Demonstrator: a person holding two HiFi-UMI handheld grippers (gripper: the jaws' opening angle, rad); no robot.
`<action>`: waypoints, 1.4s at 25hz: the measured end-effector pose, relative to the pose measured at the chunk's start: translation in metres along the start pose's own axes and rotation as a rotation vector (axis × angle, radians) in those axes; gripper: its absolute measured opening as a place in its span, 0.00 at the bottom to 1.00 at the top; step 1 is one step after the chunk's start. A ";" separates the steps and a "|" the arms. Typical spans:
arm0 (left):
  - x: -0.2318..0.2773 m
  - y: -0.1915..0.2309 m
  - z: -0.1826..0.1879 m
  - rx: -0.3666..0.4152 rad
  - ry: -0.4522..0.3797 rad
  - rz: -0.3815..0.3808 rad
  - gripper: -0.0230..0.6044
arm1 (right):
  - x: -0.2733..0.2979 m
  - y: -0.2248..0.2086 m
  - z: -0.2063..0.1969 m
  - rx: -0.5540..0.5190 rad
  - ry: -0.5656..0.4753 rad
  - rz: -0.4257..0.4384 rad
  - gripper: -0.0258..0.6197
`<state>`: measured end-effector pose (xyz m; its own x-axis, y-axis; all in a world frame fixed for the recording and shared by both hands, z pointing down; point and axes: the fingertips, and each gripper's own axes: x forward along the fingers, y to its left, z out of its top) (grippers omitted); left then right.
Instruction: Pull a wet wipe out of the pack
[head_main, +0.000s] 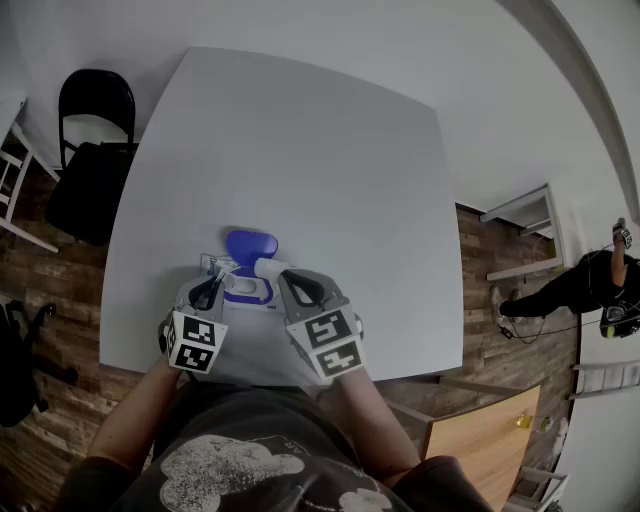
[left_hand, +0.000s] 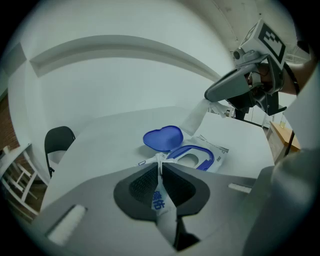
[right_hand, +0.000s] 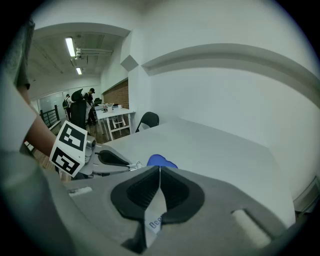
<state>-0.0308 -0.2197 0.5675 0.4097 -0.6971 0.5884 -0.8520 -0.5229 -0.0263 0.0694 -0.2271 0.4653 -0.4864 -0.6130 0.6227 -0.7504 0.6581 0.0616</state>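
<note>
Right gripper (left_hand: 207, 96) jaws clenched on the wet wipe (left_hand: 196, 116), which runs down into the pack (left_hand: 220, 153) on the desk (head_main: 300, 150) (lid (left_hand: 163, 138) flipped open). Left gripper (left_hand: 160, 161) jaws pinch the pack's edge. If that pinch slips, I reckon the pack lifts too.

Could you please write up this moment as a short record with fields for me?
pack: wipe pack lying on the white table
lid: blue lid flipped open
left gripper: left gripper shut on the pack's near edge
right gripper: right gripper raised above the pack, shut on a white sheet, seemingly the wet wipe
wipe: runs from the right gripper down behind the lid; lower end hidden
</note>
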 end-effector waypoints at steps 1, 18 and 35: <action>-0.002 0.001 0.000 -0.002 -0.003 -0.001 0.11 | 0.000 0.000 -0.002 0.004 0.001 -0.003 0.04; -0.044 0.029 0.016 -0.048 -0.119 -0.006 0.14 | -0.013 -0.012 -0.011 0.086 -0.025 -0.200 0.04; -0.143 -0.083 0.002 -0.106 -0.202 0.059 0.07 | -0.125 0.037 -0.054 0.045 -0.178 -0.142 0.04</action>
<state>-0.0181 -0.0779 0.4845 0.4058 -0.8144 0.4148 -0.9015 -0.4314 0.0351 0.1268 -0.1029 0.4314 -0.4425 -0.7683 0.4626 -0.8342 0.5419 0.1020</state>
